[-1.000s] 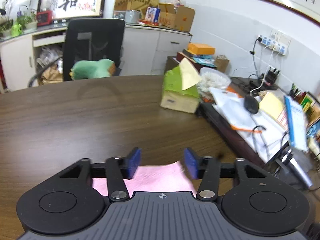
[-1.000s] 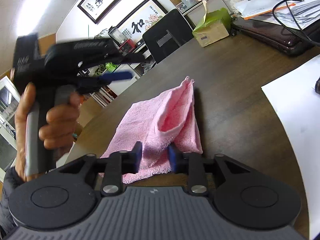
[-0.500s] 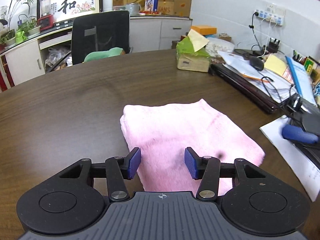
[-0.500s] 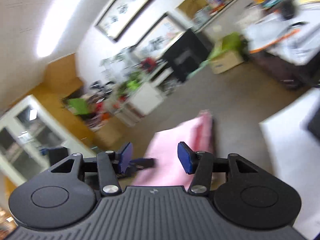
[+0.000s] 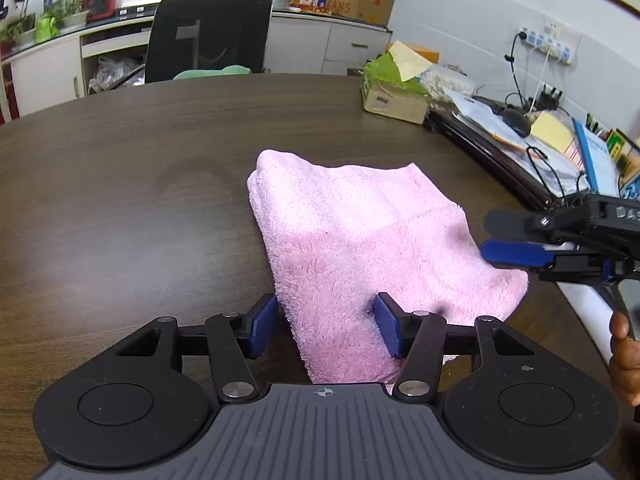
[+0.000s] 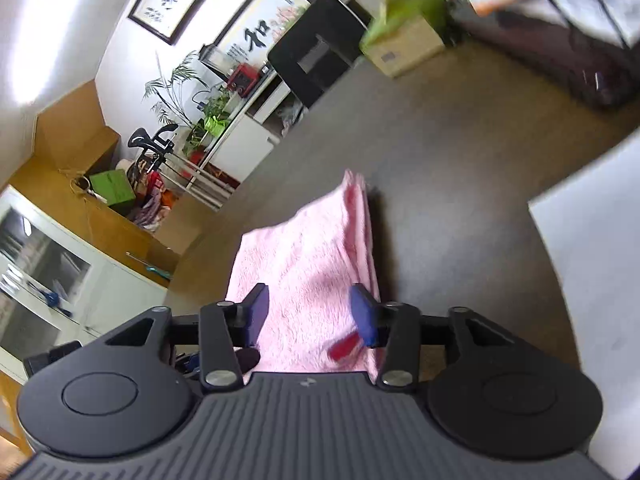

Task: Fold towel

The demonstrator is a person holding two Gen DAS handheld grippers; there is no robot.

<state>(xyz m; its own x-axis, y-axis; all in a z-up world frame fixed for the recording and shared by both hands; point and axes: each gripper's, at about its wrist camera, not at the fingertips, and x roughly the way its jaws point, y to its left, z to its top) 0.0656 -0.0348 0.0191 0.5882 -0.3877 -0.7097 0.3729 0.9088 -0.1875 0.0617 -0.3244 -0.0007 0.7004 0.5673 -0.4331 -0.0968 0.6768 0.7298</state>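
A pink towel (image 5: 360, 248) lies folded on the dark wooden table (image 5: 120, 200). My left gripper (image 5: 325, 330) hangs low over its near left edge. The jaws are opening, the towel's edge runs between them, and the blue pads (image 5: 262, 326) do not press on it. In the right wrist view the same towel (image 6: 304, 252) stretches away between the fingers of my right gripper (image 6: 310, 316). Those jaws are closing and are still apart from the cloth. From the left wrist view the right gripper (image 5: 486, 236) hovers over the towel's right corner.
A green-and-cardboard tissue box (image 5: 394, 94) stands at the far right of the table. Behind the table is a black office chair (image 5: 208, 36). A laptop, cables and papers (image 5: 520, 140) crowd the right side, and a white sheet (image 6: 592, 260) lies right of the towel. A hand (image 5: 624, 360) holds the right gripper.
The towel was humped up a second ago and now lies flat. My left gripper has come down over its near edge. The right gripper has let the cloth go and shifted sideways.
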